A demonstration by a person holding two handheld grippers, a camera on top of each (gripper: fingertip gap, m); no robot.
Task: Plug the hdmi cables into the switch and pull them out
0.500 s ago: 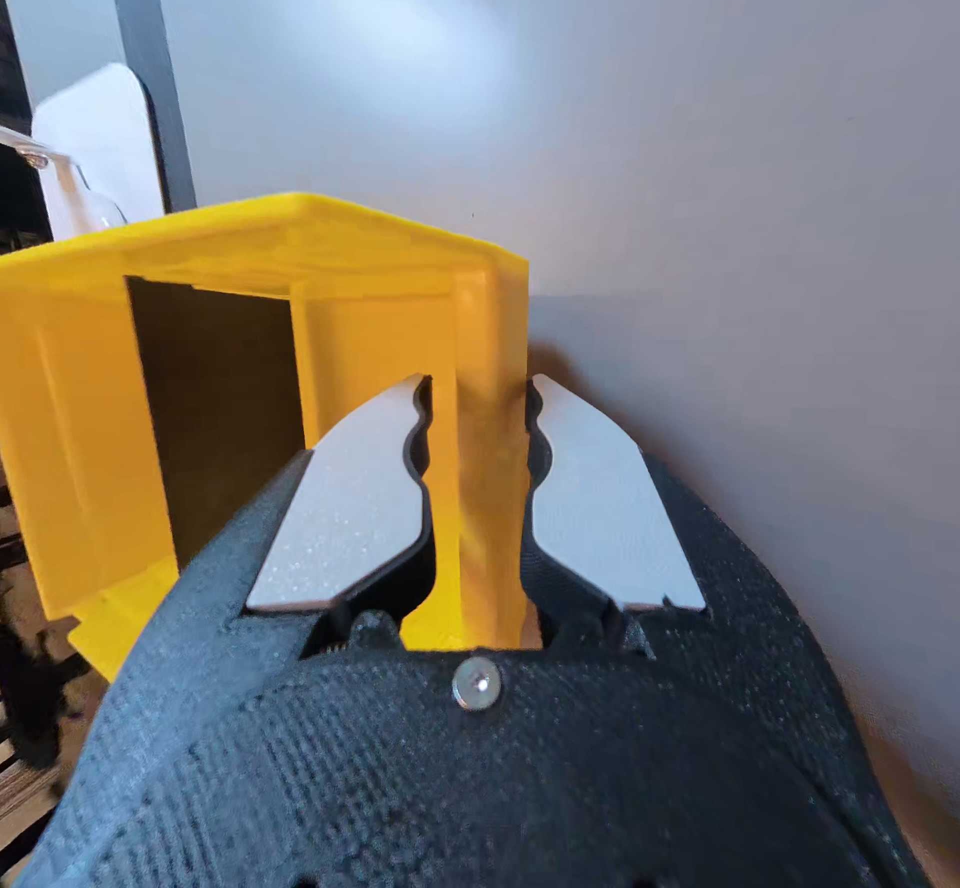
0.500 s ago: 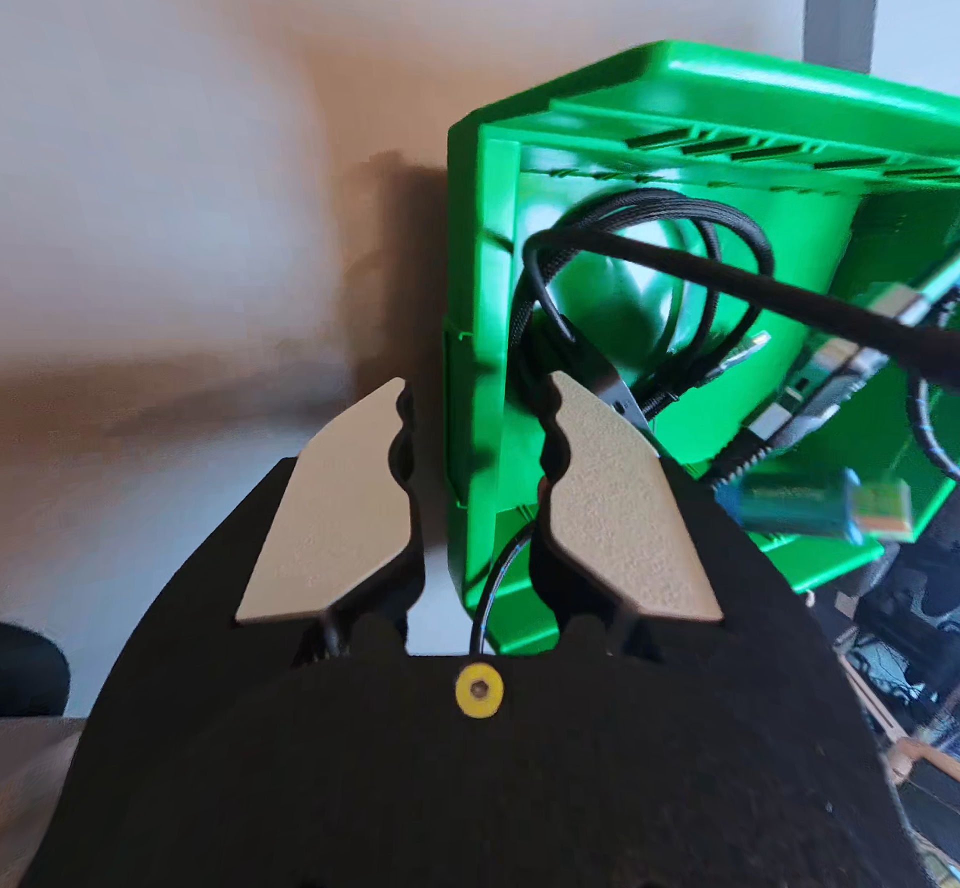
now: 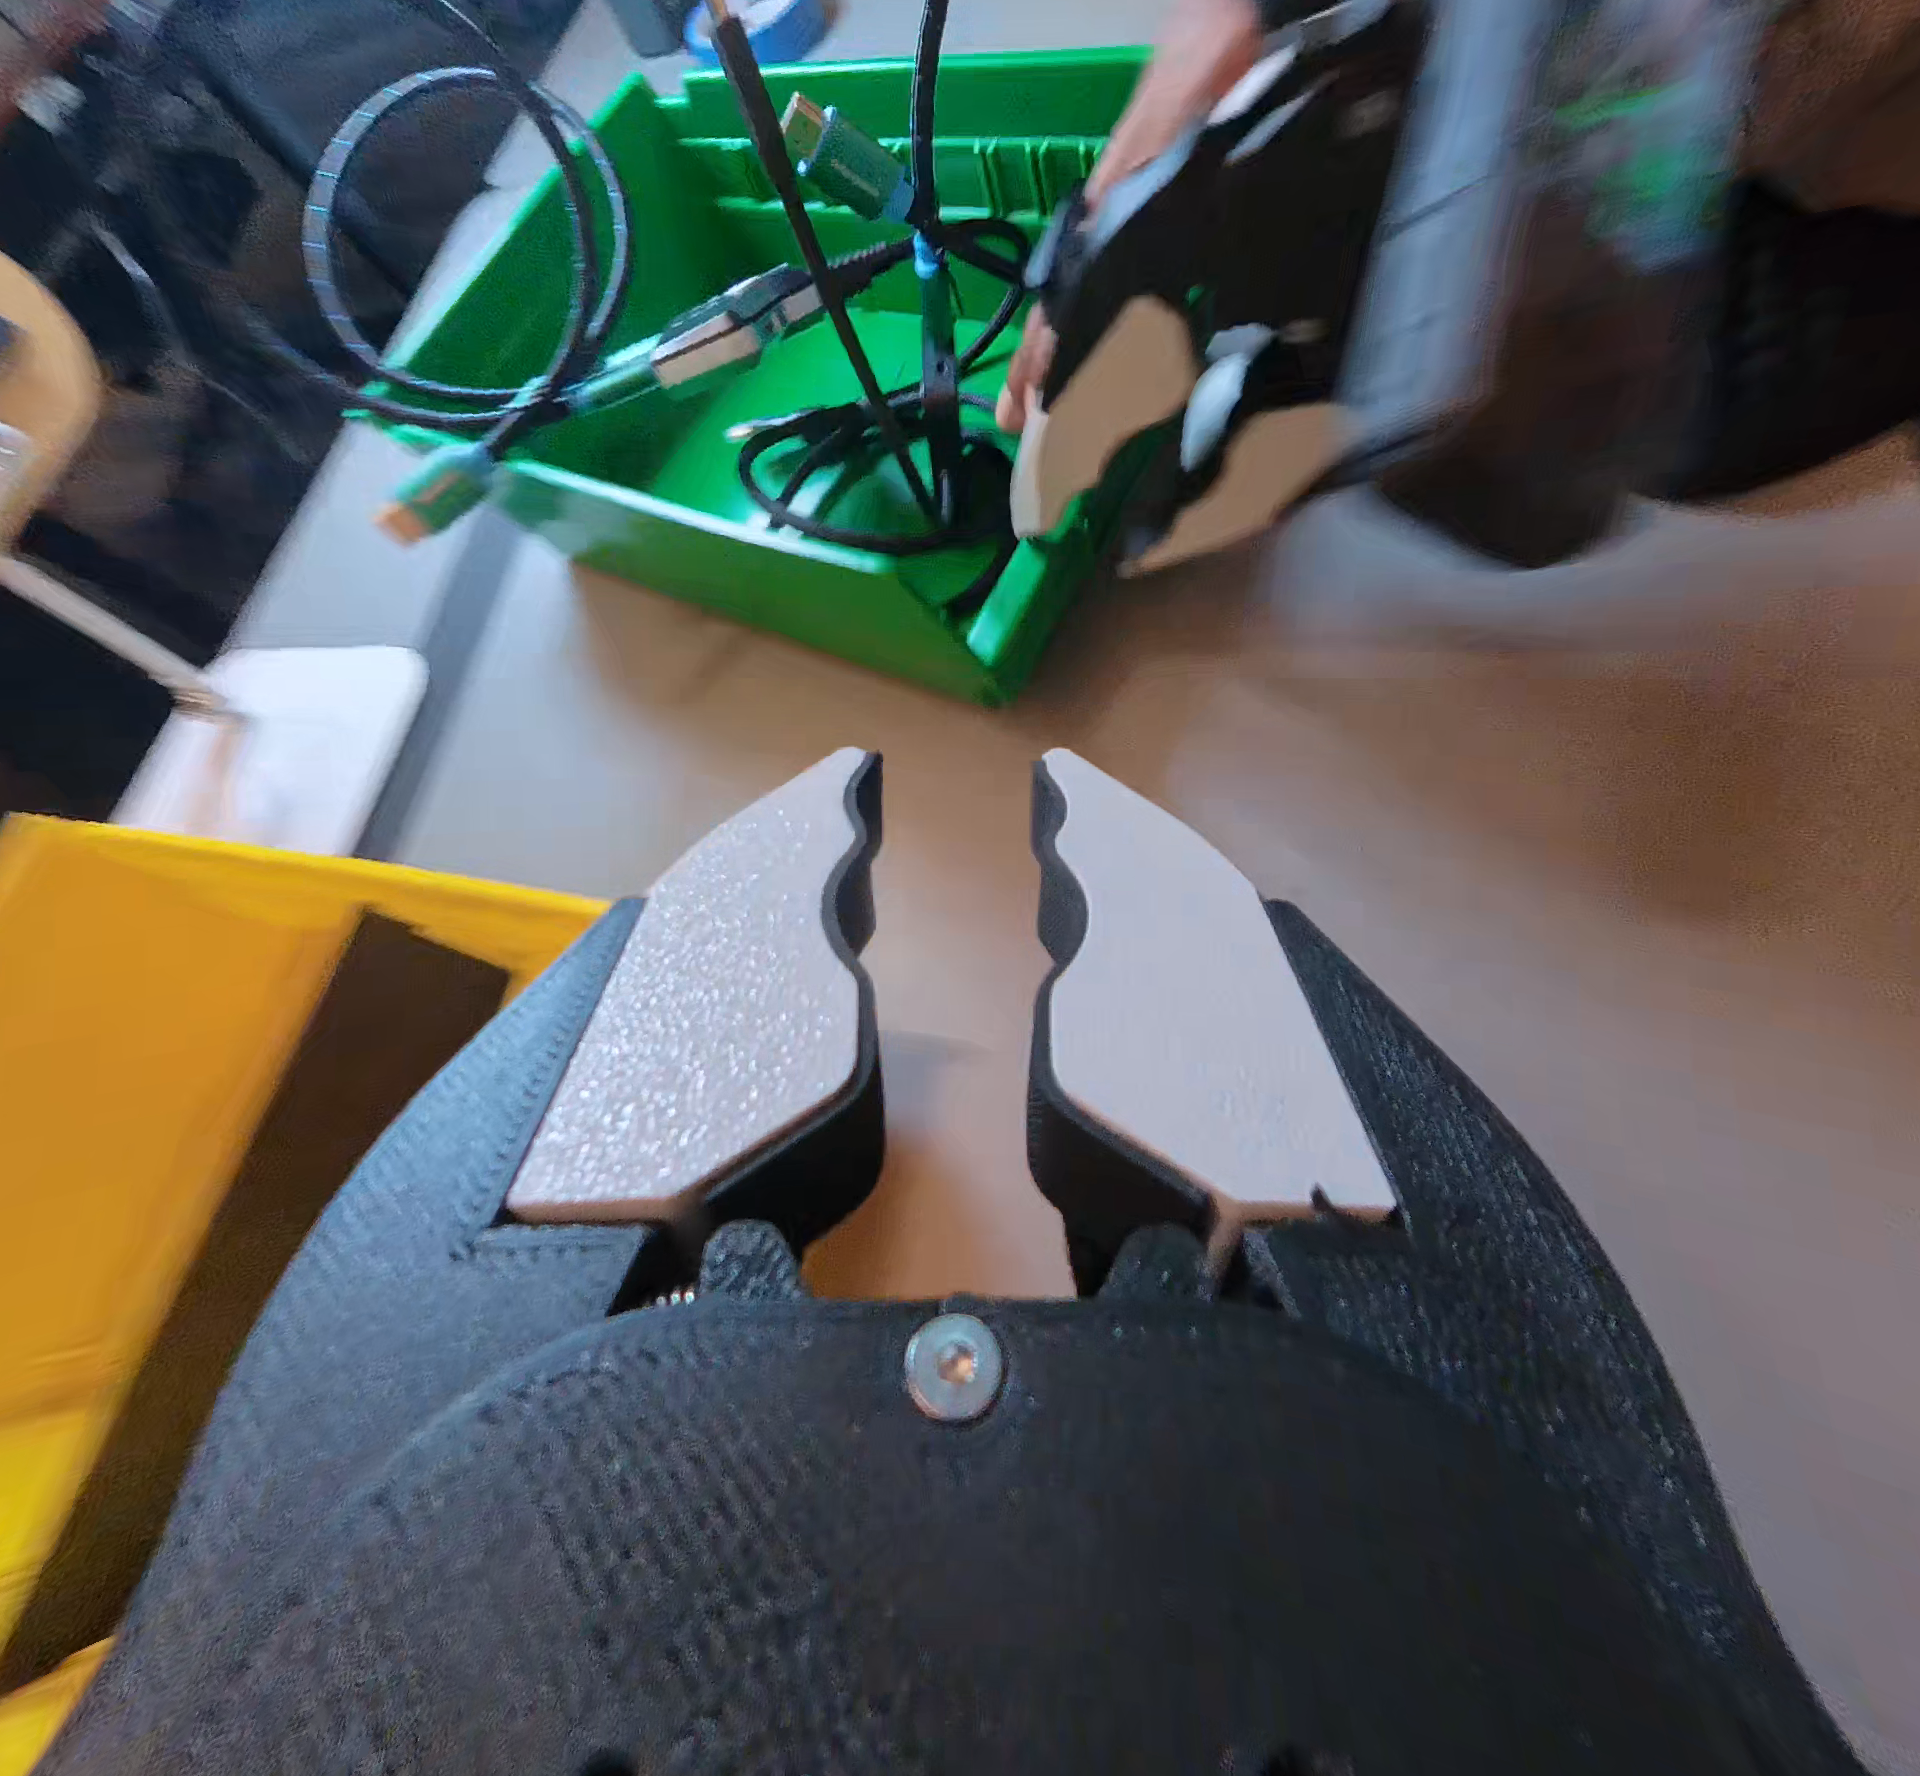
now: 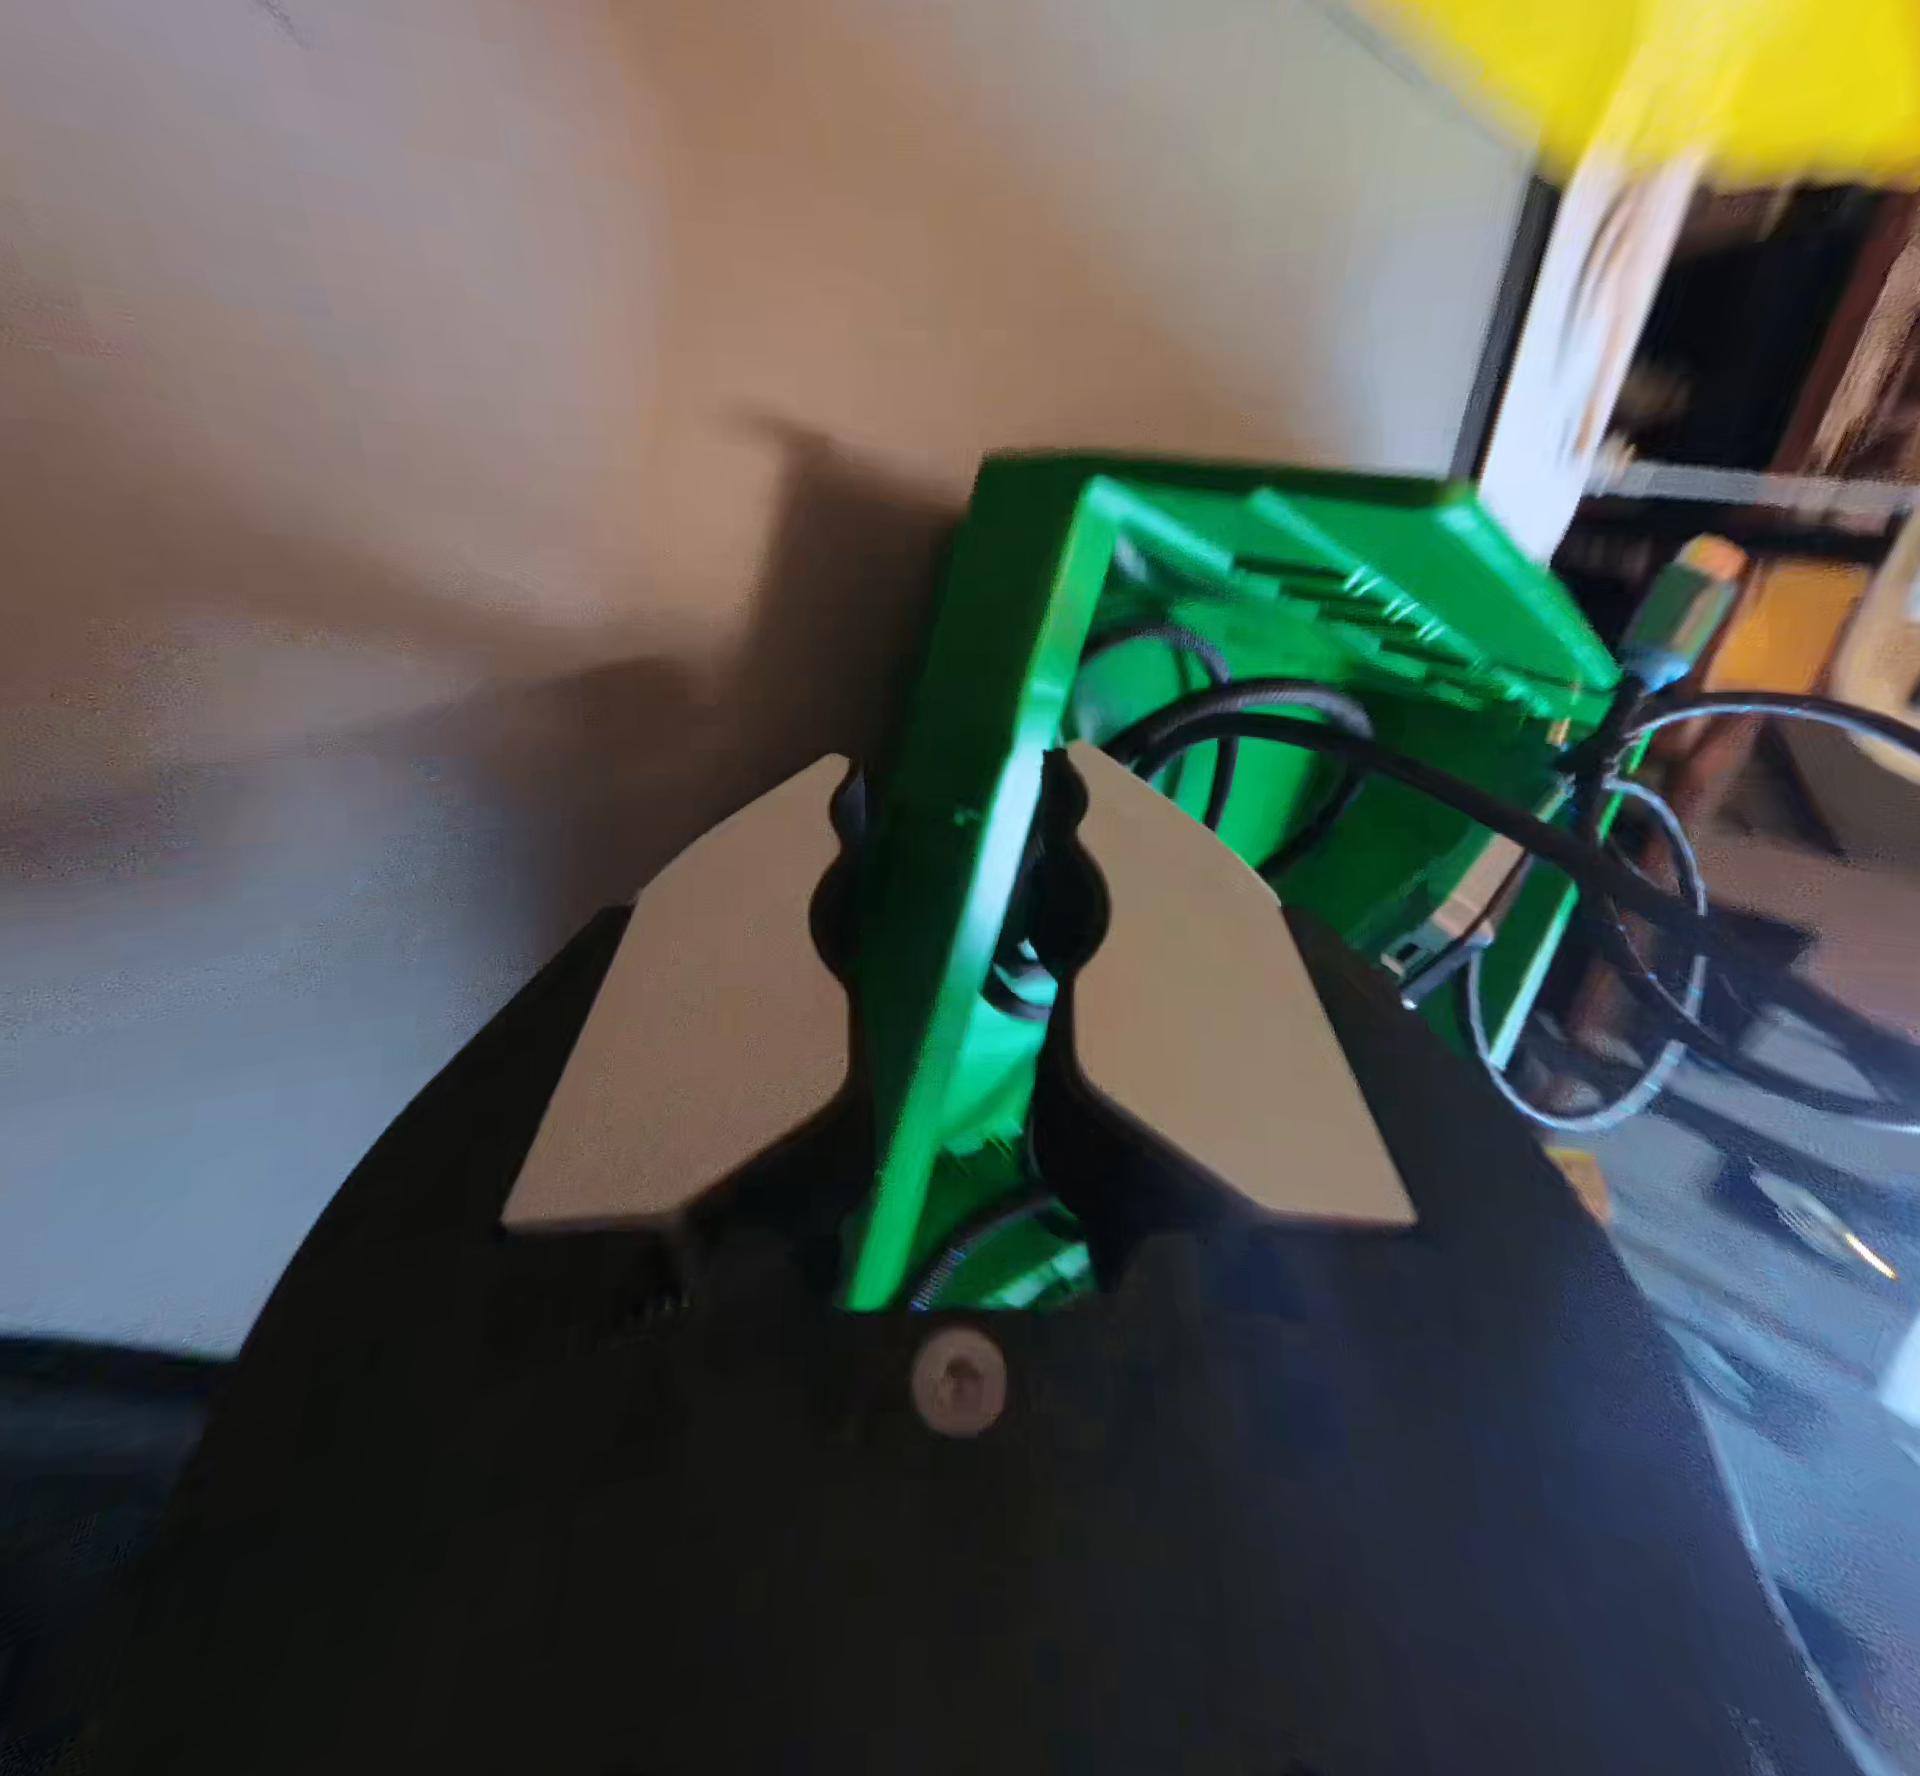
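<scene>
While hovering over the table (image 3: 1455, 895), just beside the yellow box (image 3: 156, 999), holds the left gripper (image 3: 956, 770) with fingers apart and nothing between them. Clamps the right gripper (image 4: 951, 770) on a side wall of the green box (image 3: 748, 573). Leaves the cables (image 3: 831, 479) piled inside that box, with some plugs sticking up and one loop hanging over the rim.

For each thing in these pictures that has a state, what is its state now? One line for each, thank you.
Left gripper: open, empty, above the brown table.
Right gripper: shut on the green plastic bin's wall.
Green plastic bin: resting on the table, open side up.
Black HDMI cables: unplugged, coiled in the bin and looping over its rim.
Yellow plastic bin: beside the left gripper, not held.
</scene>
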